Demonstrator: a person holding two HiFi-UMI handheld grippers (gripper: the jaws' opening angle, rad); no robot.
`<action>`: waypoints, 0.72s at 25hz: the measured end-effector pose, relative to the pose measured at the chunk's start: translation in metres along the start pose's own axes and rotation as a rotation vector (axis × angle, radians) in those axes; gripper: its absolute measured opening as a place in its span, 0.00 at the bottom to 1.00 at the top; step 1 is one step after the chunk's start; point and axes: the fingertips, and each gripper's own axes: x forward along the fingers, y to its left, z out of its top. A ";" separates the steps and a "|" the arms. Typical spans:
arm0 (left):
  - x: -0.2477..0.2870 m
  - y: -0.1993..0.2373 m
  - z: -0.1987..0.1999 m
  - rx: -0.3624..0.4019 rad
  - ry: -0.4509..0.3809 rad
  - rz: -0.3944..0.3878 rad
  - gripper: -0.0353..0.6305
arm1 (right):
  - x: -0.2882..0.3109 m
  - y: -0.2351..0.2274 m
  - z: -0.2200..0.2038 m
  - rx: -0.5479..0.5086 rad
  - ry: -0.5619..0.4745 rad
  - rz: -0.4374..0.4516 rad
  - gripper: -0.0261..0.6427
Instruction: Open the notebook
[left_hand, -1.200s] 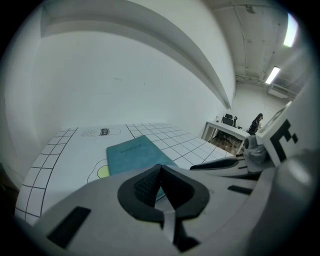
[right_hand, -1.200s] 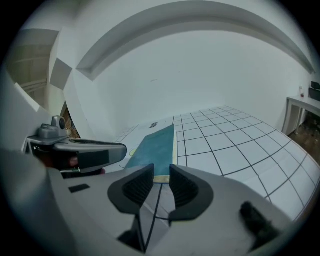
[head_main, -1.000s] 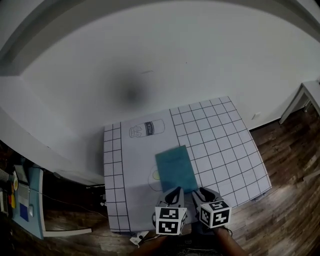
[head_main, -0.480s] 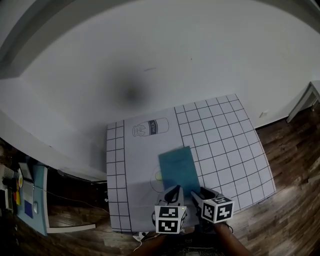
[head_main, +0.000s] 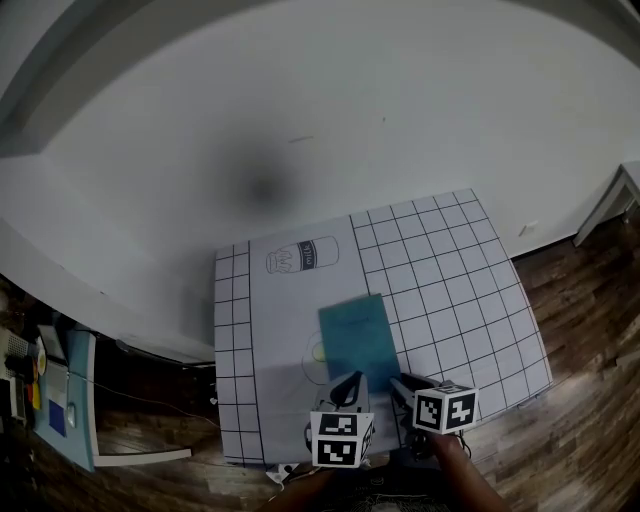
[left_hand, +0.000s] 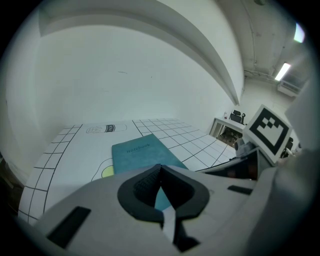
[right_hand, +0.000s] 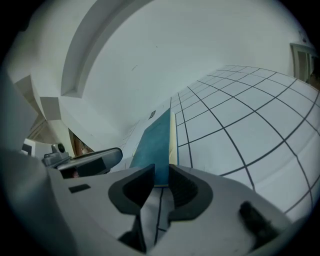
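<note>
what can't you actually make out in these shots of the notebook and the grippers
1. Near corners of the notebook: head view, covered by the tips of the left gripper and right gripper.
2. Whether the right gripper presses on the notebook: right gripper view; its jaws have just been closing with the notebook's near end between them, yet they cover the contact.
3. Yellow circle on the mat: head view, mostly under the notebook.

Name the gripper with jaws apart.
The right gripper: its jaws, just closing, stand apart astride the edge of the notebook; on the left gripper they meet.
</note>
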 end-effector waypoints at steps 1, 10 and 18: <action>-0.001 0.000 0.001 0.001 -0.003 -0.001 0.07 | -0.001 0.000 0.001 0.008 -0.010 0.005 0.18; -0.009 0.004 -0.002 -0.004 -0.021 0.000 0.07 | -0.009 0.006 0.009 0.082 -0.093 0.041 0.11; -0.018 0.006 -0.002 -0.004 -0.042 -0.010 0.07 | -0.016 0.019 0.017 0.043 -0.143 0.024 0.09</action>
